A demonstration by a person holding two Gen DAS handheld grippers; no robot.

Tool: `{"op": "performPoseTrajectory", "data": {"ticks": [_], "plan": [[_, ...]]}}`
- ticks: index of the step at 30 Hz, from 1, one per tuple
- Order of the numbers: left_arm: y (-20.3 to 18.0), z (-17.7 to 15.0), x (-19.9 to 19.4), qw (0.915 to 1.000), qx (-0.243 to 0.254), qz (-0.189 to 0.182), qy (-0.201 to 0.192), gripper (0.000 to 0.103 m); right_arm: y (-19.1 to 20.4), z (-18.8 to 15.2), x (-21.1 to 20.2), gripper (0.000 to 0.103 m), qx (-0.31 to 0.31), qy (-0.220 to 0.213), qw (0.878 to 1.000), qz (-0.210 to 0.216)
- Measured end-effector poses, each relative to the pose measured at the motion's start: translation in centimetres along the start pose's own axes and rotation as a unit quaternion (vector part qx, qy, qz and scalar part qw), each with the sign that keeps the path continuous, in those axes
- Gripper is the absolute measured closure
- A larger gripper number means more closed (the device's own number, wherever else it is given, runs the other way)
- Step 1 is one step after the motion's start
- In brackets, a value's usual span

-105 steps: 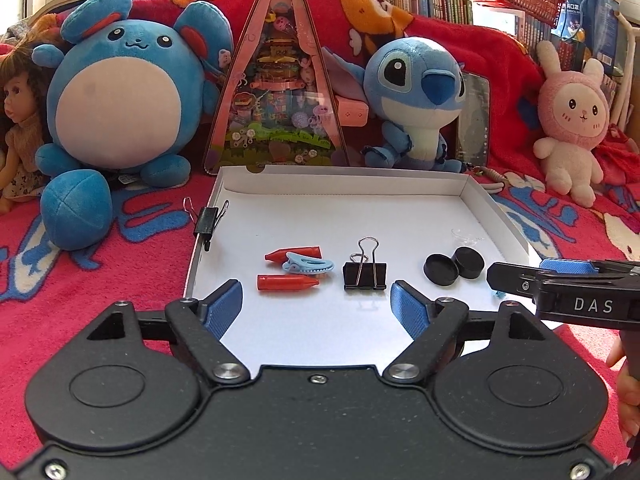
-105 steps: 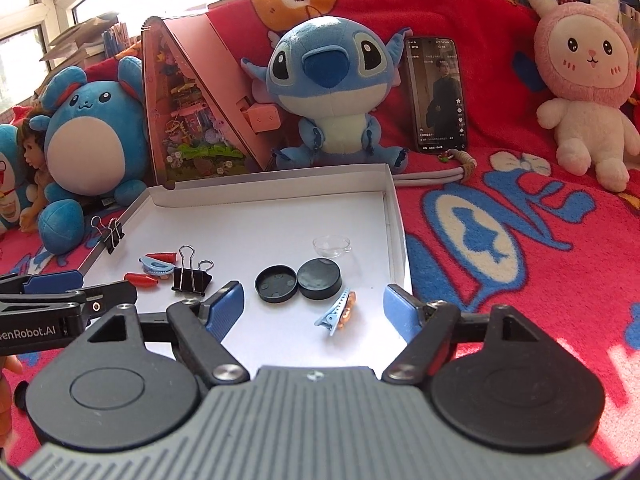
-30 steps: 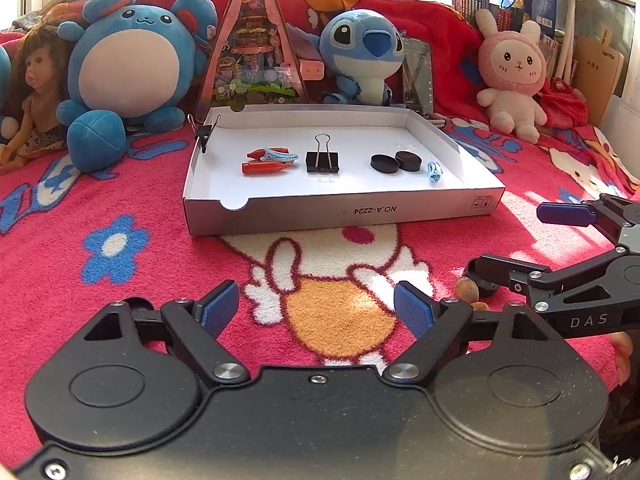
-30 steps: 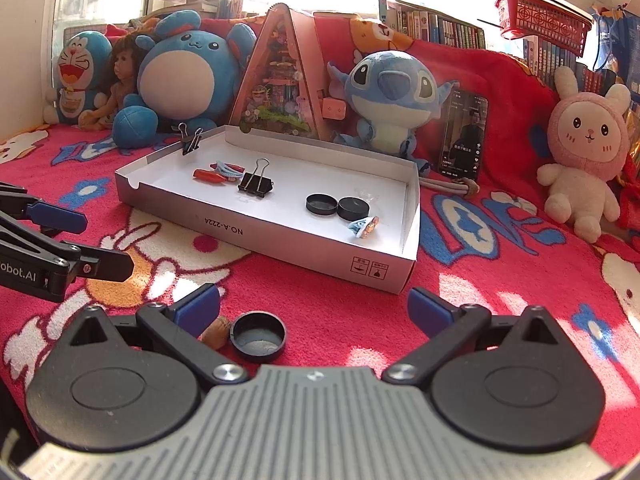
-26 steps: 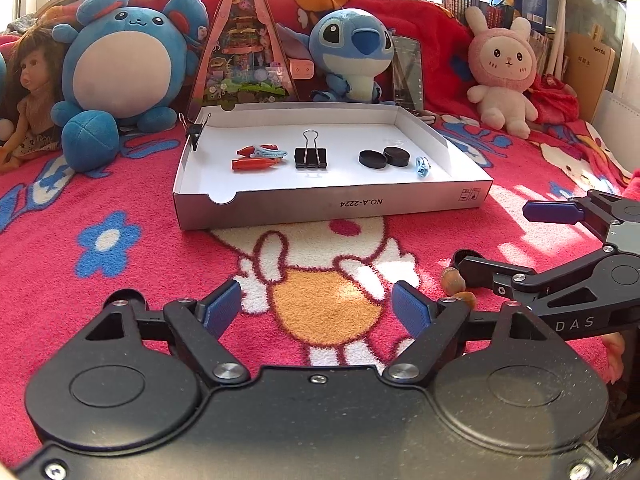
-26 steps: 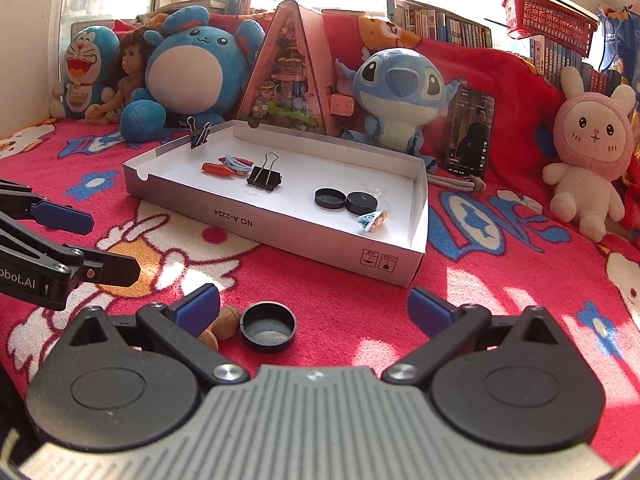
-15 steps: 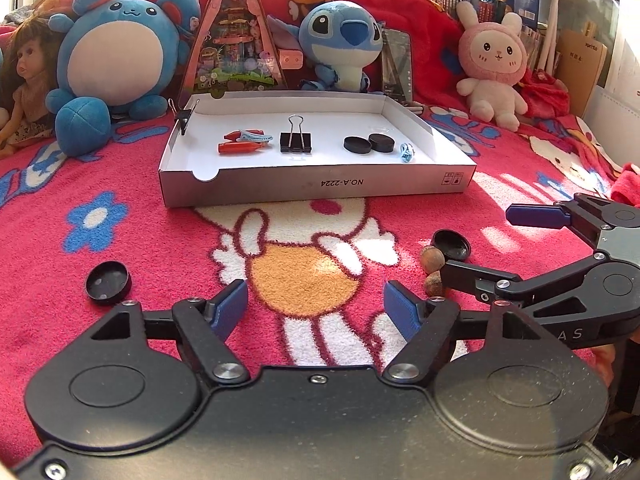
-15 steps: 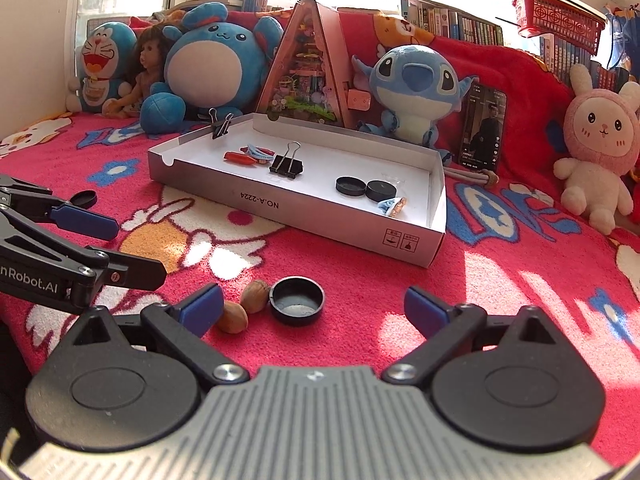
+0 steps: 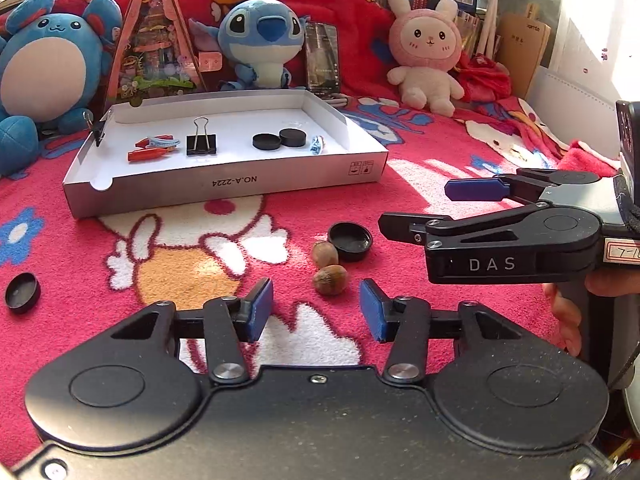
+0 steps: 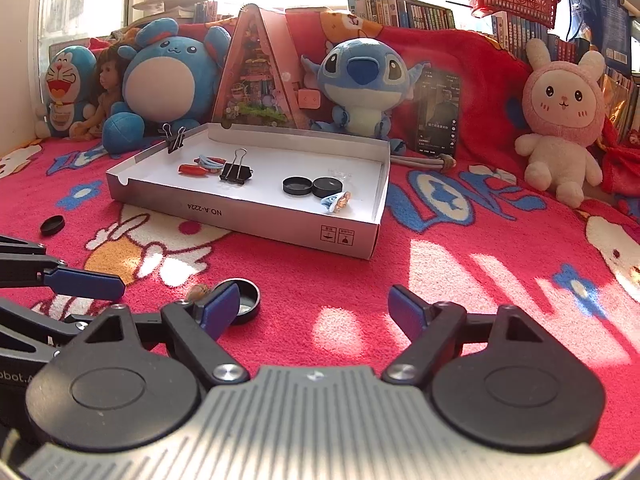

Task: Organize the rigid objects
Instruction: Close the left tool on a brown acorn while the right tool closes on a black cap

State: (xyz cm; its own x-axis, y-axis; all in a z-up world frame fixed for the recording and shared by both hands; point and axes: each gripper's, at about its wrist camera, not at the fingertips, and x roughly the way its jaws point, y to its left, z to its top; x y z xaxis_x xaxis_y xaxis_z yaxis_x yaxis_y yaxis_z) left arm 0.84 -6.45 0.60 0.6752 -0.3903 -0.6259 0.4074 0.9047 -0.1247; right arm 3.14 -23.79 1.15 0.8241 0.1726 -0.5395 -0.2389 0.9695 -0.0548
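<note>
Nearest the left wrist camera, the left tool (image 9: 316,314) is closing its jaws with nothing between the pads; the near walnut (image 9: 329,279) lies just ahead of the gap, on the red blanket (image 9: 420,168) that covers the bed. A second ago both tools were set wider, and the walnuts and caps were largely out of the left view; both hands have since swung toward this loose group, which suggests collection of the remaining items is starting. Just beyond the near walnut sits a second walnut (image 9: 325,254), touching or nearly touching an upturned black cap (image 9: 350,236). The right tool (image 10: 308,312) is also narrowing but remains widely released, holding nothing; in its own view its left finger overlaps that cap (image 10: 242,300). Another black cap (image 9: 22,293) lies well apart at the left. Farther back, the white cardboard tray (image 9: 224,184) already holds red clips (image 9: 146,154), a black binder clip (image 9: 201,144), two black caps (image 9: 276,139) and a small blue clip (image 9: 316,145). By judgement, four loose items are not yet in the tray. Plush toys (image 9: 260,44) line the back.
</note>
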Motion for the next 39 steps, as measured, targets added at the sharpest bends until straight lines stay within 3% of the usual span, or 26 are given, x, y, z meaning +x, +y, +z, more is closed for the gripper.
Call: {"op": "performPoseTrajectory", "data": {"ticks": [7, 12, 21, 32, 39], "plan": [[-1.5, 0.3, 1.7, 0.9999, 0.011, 0.004, 0.002, 0.082, -1.5, -0.1, -0.7, 0.014, 0.002, 0.003, 1.000, -0.016], [-1.1, 0.5, 1.6, 0.9999, 0.008, 0.010, 0.001, 0.082, -1.5, -0.3, -0.6, 0.015, 0.002, 0.008, 1.000, -0.006], [1.7, 1.4, 0.0, 0.9984, -0.007, 0.054, -0.017, 0.082, 1.2, -0.5, 0.8, 0.026, -0.034, 0.024, 0.998, 0.040], [3.6, 2.0, 0.1, 0.9963, -0.031, 0.077, -0.021, 0.082, 3.3, 0.0, 2.1, 0.038, -0.042, 0.021, 0.998, 0.032], [4.1, 2.0, 0.4, 0.9958, -0.046, 0.077, -0.015, 0.082, 3.6, 0.2, 2.5, 0.062, -0.027, 0.025, 0.999, 0.038]]}}
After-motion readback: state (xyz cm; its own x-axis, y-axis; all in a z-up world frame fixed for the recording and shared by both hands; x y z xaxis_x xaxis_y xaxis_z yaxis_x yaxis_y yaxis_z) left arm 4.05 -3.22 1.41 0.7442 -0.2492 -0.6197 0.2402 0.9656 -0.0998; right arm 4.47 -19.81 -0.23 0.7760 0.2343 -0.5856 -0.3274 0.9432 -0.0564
